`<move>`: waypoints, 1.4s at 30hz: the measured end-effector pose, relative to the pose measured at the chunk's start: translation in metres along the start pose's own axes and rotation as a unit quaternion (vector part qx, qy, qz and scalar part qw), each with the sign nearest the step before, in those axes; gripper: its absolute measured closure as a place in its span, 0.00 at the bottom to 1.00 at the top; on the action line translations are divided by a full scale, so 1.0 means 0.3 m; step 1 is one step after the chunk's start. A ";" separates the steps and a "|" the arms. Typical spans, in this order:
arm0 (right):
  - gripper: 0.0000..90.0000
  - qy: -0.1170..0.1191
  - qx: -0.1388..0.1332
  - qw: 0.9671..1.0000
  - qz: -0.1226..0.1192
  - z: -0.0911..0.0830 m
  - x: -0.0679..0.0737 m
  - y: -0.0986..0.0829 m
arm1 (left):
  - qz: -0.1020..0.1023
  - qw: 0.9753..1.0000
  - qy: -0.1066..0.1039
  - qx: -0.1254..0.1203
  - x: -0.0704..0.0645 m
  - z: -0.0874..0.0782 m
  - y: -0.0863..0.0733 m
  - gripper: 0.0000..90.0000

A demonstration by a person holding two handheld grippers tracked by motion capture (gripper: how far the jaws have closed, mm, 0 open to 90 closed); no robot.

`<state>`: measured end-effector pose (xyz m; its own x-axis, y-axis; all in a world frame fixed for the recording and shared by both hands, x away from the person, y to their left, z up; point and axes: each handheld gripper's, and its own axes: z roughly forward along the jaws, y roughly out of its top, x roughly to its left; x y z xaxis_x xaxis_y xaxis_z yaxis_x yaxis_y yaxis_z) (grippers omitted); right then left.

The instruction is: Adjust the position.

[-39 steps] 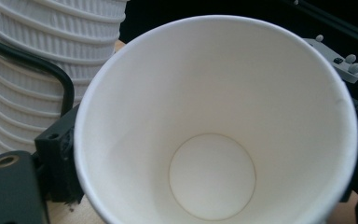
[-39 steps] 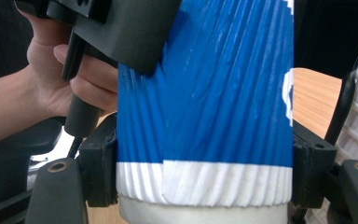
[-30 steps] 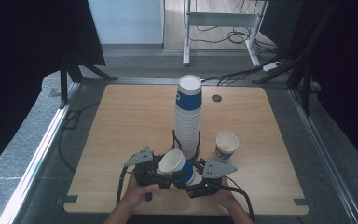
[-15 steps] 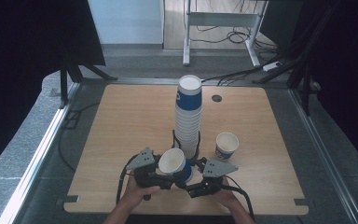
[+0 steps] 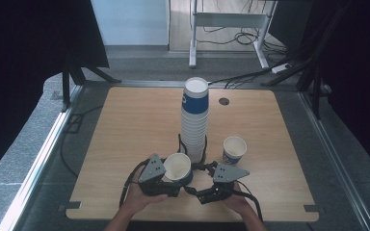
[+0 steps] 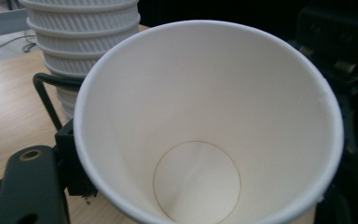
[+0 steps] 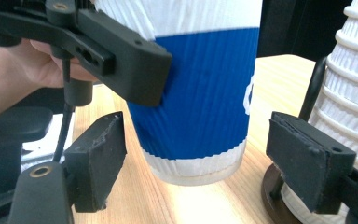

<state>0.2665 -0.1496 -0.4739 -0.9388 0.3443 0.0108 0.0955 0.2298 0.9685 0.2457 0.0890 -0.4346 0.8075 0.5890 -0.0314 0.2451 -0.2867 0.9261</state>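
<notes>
**Cup held low between the two grippers, ready to be set down or passed**

Little has changed over the last second: the cup has only drifted slightly toward the person, and the hands have kept their places at the near edge of the table point(image 5: 125, 125).

Nearest the person, the left gripper point(image 5: 166, 179) is clamped on the blue-and-white paper cup point(image 5: 177, 167), one jaw pressed flat to its ribbed blue band in the right gripper view. The cup's mouth tips toward the left gripper's camera, its base just above the wood. The right gripper point(image 7: 193, 161) has its jaws spread wide to either side of the cup's base, touching nothing.

This looks like a cup freshly separated from the stack, mid-handover or about to be placed. The next move probably calls for the right gripper to close gently on the lower wall, or for the left to lower it upright.

Just beyond stands the tall cup stack point(image 5: 194, 118) in its wire holder point(image 5: 182, 143); a single cup point(image 5: 234, 149) sits upright to its right.
</notes>
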 end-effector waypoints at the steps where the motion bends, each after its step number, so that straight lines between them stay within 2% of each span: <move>1: 0.22 -0.001 0.005 1.000 -0.003 0.000 0.001 0.000 | 0.004 1.000 0.002 0.004 -0.002 0.003 -0.001 0.22; 7: 0.22 -0.004 0.024 1.000 -0.010 0.012 0.006 -0.007 | 0.023 0.999 0.017 0.029 -0.014 0.022 -0.007 0.22; 10: 0.22 -0.006 0.030 0.999 -0.010 0.016 0.008 -0.009 | 0.025 0.999 0.011 0.042 -0.015 0.028 -0.009 0.22; 18: 0.21 -0.005 0.054 0.998 -0.016 0.035 0.020 -0.015 | 0.039 0.997 0.014 0.067 -0.023 0.042 -0.013 0.22; 28: 0.20 -0.005 0.079 0.996 -0.029 0.068 0.039 -0.028 | 0.076 0.992 0.011 0.096 -0.040 0.057 -0.019 0.22; 34: 0.20 -0.006 0.085 0.996 -0.034 0.079 0.043 -0.033 | 0.094 0.990 0.003 0.106 -0.057 0.067 -0.023 0.22; 37: 0.22 -0.011 0.088 0.995 -0.039 0.086 0.048 -0.038 | 0.094 0.990 -0.009 0.103 -0.061 0.069 -0.024 0.22; 42: 0.27 -0.014 0.088 0.995 -0.048 0.088 0.050 -0.040 | 0.090 0.991 -0.011 0.103 -0.056 0.071 -0.027 0.21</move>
<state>0.2601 -0.1233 -0.4920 -0.9368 0.3384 -0.0893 0.0647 0.4182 0.9060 0.2417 0.0653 -0.4497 0.8594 0.4980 0.1157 0.1996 -0.5352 0.8208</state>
